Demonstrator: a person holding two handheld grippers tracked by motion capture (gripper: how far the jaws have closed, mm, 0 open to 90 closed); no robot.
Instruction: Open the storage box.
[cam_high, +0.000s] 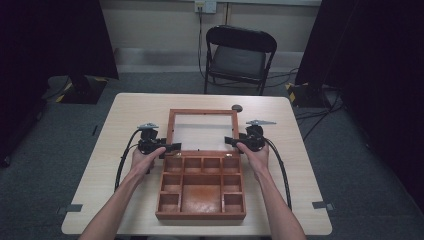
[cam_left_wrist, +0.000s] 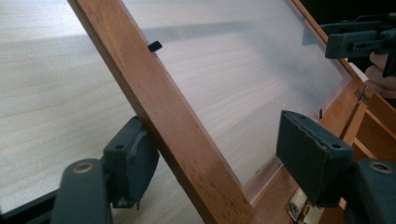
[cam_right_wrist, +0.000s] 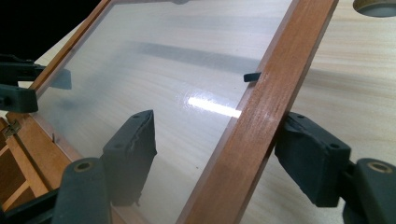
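A wooden box (cam_high: 200, 215) with several open compartments sits on the table. Its lid (cam_high: 202, 111), a wooden frame around a clear pane (cam_high: 202, 132), lies opened back beyond it. My left gripper (cam_high: 170, 147) straddles the lid's left rail (cam_left_wrist: 177, 126). The outer pad (cam_left_wrist: 133, 156) sits right beside the wood and the inner pad (cam_left_wrist: 310, 158) stands well off over the pane. My right gripper (cam_high: 231, 141) straddles the right rail (cam_right_wrist: 261, 107) the same way. Its outer pad (cam_right_wrist: 310, 158) is close to the wood and its inner pad (cam_right_wrist: 133, 151) is apart. Both grippers are open.
A small round grey object (cam_high: 237, 107) lies on the table just past the lid's far right corner. A brass hinge (cam_left_wrist: 299, 205) joins lid and box. A black folding chair (cam_high: 240, 55) stands beyond the table. Bare tabletop (cam_high: 125, 120) flanks the box.
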